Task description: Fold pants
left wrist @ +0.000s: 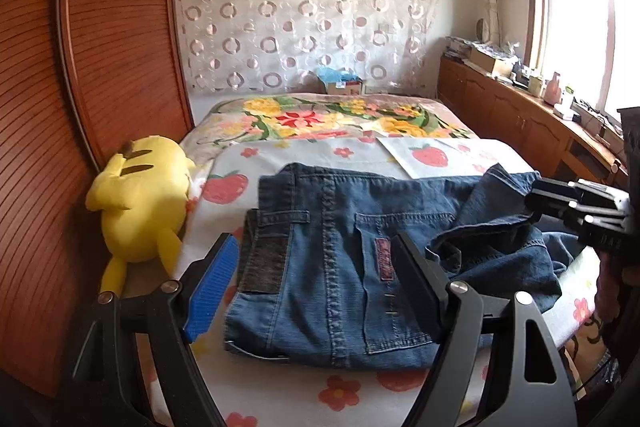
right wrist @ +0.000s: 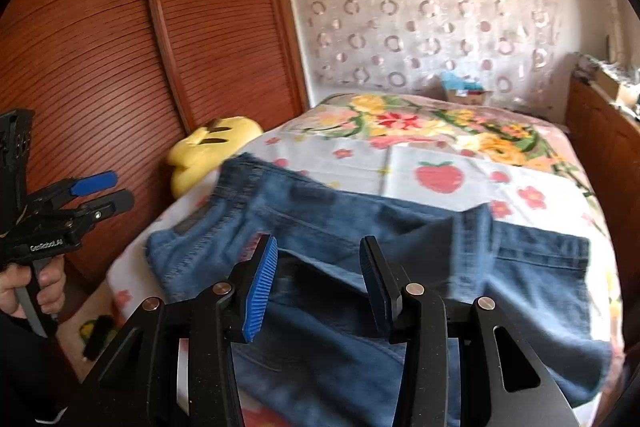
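Blue denim pants lie on the bed, waistband and back pockets toward the left, legs bunched in loose folds to the right. My left gripper hovers open and empty over the waist end, its jaws wide apart. My right gripper is open and empty just above the crumpled leg fabric. The right gripper also shows at the right edge of the left wrist view. The left gripper shows at the left of the right wrist view, held by a hand.
A yellow plush toy lies at the bed's left edge against a red-brown slatted wardrobe. The bed sheet has strawberry and flower prints. A wooden cabinet with clutter runs along the right under a window.
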### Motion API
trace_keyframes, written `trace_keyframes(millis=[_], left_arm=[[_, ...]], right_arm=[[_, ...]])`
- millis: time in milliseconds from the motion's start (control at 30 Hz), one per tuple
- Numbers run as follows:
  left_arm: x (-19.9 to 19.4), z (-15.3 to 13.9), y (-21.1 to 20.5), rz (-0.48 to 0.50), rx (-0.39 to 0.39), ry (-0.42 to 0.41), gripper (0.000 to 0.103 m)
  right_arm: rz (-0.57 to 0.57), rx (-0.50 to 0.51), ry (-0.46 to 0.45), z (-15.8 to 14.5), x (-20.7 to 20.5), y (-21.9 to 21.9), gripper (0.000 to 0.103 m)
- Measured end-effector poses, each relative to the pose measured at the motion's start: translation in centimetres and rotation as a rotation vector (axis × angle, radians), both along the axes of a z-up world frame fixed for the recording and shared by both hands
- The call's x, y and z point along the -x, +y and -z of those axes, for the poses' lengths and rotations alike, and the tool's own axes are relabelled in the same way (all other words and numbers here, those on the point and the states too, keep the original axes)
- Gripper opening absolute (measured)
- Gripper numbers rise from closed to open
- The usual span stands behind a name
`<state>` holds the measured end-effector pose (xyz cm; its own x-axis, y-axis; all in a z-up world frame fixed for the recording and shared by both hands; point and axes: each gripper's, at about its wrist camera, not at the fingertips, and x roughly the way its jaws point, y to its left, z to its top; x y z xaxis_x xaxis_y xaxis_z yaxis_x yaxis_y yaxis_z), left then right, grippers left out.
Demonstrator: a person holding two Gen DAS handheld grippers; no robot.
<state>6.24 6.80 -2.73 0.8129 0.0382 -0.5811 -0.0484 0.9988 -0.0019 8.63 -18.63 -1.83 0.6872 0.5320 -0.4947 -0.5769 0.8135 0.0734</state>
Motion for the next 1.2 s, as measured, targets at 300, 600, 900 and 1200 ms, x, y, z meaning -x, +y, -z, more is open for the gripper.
trace_keyframes(millis=[300,600,900,1200], left_arm=[[-1.9,2.5,-2.9,0.084,0.025,0.056,0.079],[-4.4,5.3,-6.2,0.154,-0.006,0.138,0.079],[-5.7,6.5,-8.1,0.177,-0.034,0.175,0.079],[-7.0,6.0,-9.6,0.224,-0.051,0.152,0.079]], right_arm=[[0.091,0.067,-0.012,0.4,1.2,-1.9,0.052],[0.141,0.106,0.005,-0.2,2.0,-2.2,0.052],[0.16,0.142,-0.038,-0.2,2.5,-1.3,0.052],[0.155,0.126,-0.036,1.1,1.4,-2.0,0.052]])
